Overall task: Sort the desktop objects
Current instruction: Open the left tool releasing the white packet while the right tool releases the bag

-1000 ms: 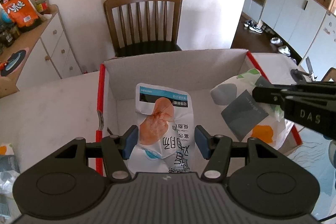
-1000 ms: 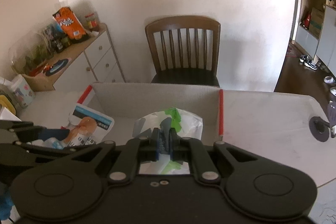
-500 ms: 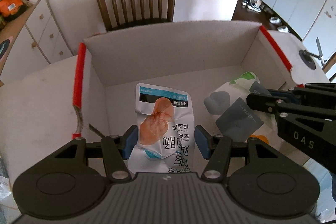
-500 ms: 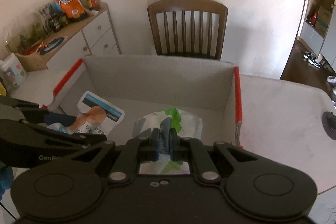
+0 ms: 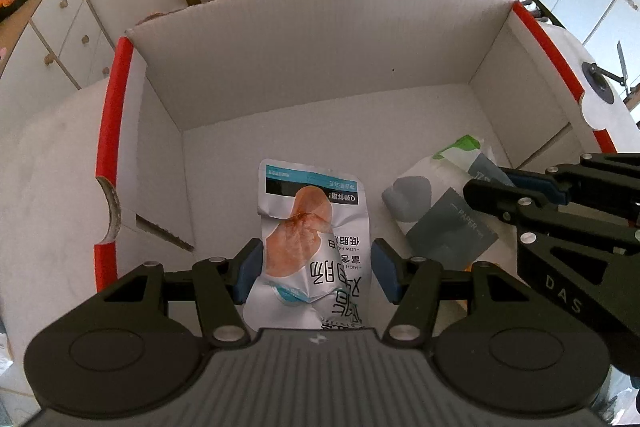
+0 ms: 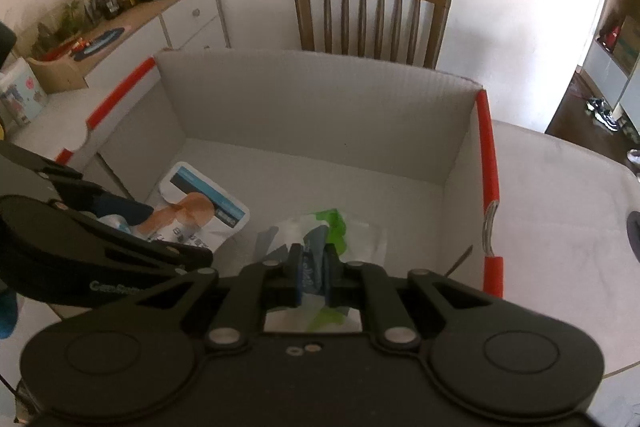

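Jaws of left gripper (image 5: 316, 273) pinching a crinkled glossy snack pouch (image 5: 312, 239); jaws of right gripper (image 6: 313, 277) pressed onto a soft white tissue pack (image 6: 320, 239). Both packets low inside the corrugated cardboard box (image 5: 320, 67), red-edged, on a pale table (image 6: 560, 207).

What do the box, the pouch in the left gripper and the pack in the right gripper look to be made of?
Box: matte white corrugated cardboard; fluting shows at the torn edge, rims taped glossy red.
Snack pouch in the left gripper: thin glossy printed plastic film, creased and shiny.
Tissue pack in the right gripper: soft plastic wrap, judging by its crumpling; contents probably paper.
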Action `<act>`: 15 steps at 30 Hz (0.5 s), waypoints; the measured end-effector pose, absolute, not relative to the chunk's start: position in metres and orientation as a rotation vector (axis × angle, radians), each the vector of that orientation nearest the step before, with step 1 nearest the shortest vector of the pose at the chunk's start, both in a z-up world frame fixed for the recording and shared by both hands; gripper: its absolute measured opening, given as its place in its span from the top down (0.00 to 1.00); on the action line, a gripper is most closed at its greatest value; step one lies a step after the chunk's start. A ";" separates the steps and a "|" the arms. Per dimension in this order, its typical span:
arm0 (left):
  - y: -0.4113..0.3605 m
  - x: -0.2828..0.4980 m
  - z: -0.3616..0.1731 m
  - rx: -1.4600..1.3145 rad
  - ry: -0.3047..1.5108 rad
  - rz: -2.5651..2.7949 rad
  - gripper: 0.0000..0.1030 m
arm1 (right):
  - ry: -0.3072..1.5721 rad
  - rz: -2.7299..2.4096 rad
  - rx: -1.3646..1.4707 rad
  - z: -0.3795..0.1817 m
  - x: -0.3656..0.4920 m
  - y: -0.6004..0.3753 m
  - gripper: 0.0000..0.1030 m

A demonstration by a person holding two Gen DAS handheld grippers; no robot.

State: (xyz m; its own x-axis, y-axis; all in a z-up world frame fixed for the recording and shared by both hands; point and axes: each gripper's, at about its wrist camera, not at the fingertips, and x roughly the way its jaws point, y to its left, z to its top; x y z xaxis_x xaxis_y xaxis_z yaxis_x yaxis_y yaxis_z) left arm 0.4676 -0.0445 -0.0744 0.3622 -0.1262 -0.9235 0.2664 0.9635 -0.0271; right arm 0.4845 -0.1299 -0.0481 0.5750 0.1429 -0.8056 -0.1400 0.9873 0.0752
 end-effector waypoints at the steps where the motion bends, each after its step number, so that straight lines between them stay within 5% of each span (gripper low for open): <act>1: -0.044 0.468 -0.074 0.136 1.176 -0.252 0.43 | 0.946 0.163 0.002 -0.049 0.485 -0.130 0.91; 6: -0.041 0.463 -0.076 0.130 1.178 -0.251 0.43 | 0.960 0.160 0.001 -0.053 0.487 -0.129 0.85; 11: -0.039 0.463 -0.073 0.129 1.170 -0.241 0.42 | 0.962 0.154 -0.013 -0.053 0.488 -0.126 0.64; 15: -0.040 0.465 -0.074 0.110 1.167 -0.247 0.39 | 0.964 0.145 0.015 -0.051 0.486 -0.130 0.60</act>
